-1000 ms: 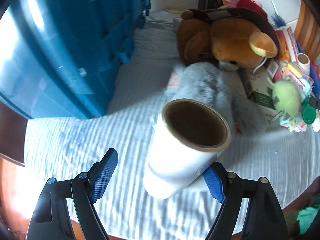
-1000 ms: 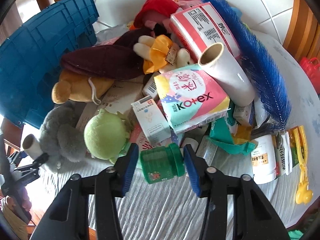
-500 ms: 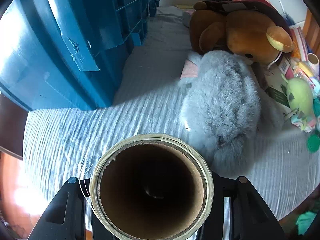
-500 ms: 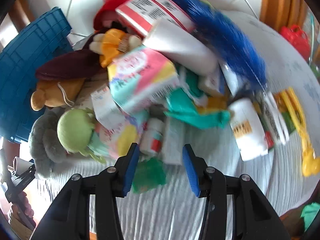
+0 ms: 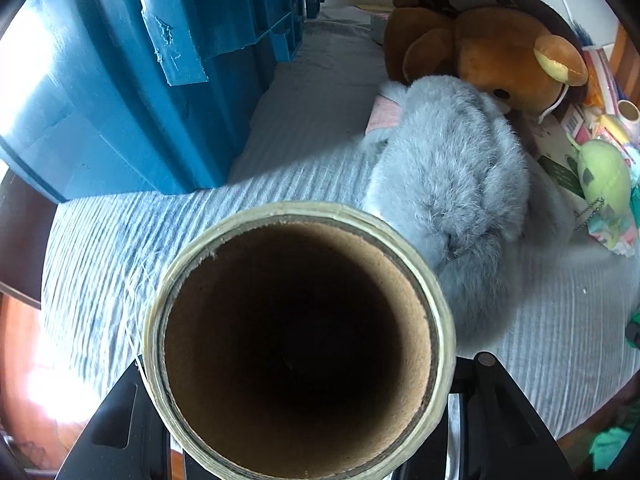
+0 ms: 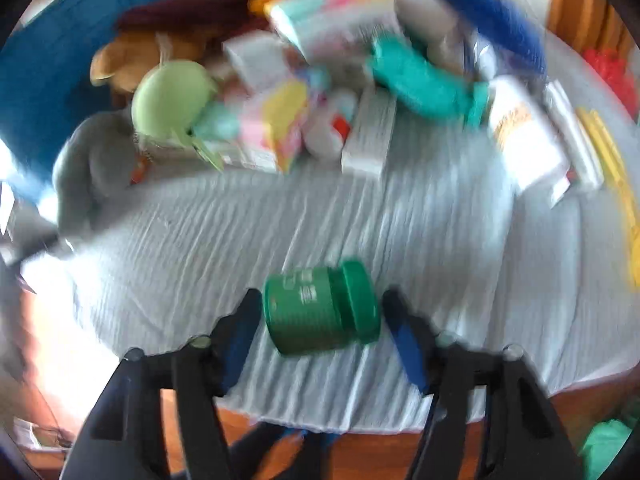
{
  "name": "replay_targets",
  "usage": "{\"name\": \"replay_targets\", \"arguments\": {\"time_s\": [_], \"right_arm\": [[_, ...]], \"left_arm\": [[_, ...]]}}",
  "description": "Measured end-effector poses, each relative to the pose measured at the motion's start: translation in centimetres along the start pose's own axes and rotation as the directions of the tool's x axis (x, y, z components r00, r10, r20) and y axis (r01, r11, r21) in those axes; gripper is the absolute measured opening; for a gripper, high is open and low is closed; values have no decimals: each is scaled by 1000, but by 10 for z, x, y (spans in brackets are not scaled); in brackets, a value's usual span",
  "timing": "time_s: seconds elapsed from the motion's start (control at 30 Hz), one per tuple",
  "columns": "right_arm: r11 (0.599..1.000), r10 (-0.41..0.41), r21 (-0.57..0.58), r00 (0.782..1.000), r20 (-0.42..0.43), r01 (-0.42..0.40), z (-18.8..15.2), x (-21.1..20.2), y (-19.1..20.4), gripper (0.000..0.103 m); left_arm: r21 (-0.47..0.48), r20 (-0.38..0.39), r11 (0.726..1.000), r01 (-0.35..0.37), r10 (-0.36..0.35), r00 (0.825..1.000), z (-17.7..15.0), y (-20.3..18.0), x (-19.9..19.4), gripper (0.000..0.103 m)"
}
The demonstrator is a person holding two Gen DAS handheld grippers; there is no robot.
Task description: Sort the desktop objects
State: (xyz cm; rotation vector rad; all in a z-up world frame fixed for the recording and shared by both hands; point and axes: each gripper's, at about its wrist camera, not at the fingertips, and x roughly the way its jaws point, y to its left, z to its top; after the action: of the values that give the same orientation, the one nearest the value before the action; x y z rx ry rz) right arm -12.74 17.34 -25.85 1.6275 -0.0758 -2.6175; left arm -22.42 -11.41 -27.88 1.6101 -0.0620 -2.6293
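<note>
Both grippers busy over the cloth-covered table.
The left gripper is clamped tight on a cardboard-cored tape roll, its open end facing the camera; the right gripper is opening, a green jar lying sideways between its pads, apparently untouched.

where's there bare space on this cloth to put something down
One free strip of cloth runs between the blue crate and the grey plush. A wider bare patch lies in front of the pile, around the green jar near the table's front edge. Behind it, boxes, packets and plush toys are packed tight, with no gaps to reach through.
</note>
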Motion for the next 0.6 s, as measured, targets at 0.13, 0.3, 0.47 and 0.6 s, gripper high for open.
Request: {"name": "replay_targets", "arguments": {"time_s": [0.13, 0.3, 0.47, 0.6], "right_arm": [[1000, 8, 6, 1000, 30, -8, -1, 24, -2, 47], [999, 33, -30, 996, 86, -31, 18, 34, 2, 47], [995, 73, -74, 987, 140, -63, 44, 38, 21, 47], [989, 110, -116, 977, 185, -89, 67, 39, 40, 47]], "left_arm": [[6, -4, 1000, -12, 12, 1000, 3, -10, -4, 45], [0, 24, 1000, -20, 20, 1000, 7, -20, -21, 45], [-14, 95, 999, -29, 30, 995, 18, -16, -60, 45], [-39, 174, 999, -38, 45, 984, 27, -9, -96, 45]]}}
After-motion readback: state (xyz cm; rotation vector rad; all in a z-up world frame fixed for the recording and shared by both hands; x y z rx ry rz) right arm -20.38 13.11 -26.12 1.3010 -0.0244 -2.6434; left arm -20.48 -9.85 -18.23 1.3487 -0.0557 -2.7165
